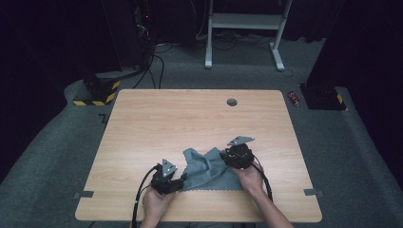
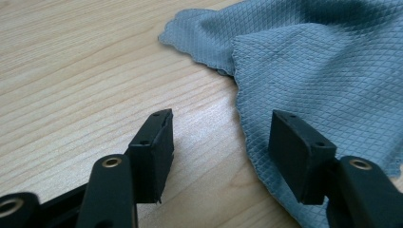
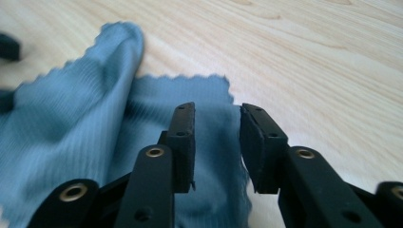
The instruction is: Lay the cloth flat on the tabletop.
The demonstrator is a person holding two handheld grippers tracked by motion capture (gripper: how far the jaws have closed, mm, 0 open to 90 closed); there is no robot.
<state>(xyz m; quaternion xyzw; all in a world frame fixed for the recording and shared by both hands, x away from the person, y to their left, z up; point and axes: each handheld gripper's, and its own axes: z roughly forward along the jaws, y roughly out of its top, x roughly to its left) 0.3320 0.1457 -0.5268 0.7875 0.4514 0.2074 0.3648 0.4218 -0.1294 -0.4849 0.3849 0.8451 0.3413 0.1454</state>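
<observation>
I see a grey-blue cloth (image 2: 323, 71) of soft woven fabric with a fine diamond texture and a scalloped edge. My table (image 1: 190, 118) is light wood, smooth and slightly shiny. The jaws of my left gripper (image 2: 221, 152) and right gripper (image 3: 216, 142) look like matt black plastic with small brass-coloured rivets.

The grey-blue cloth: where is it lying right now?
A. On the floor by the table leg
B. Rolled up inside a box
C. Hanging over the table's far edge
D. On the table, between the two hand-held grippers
D: the cloth lies rumpled on the wooden table, with the left gripper at one side and the right gripper at the other.
</observation>
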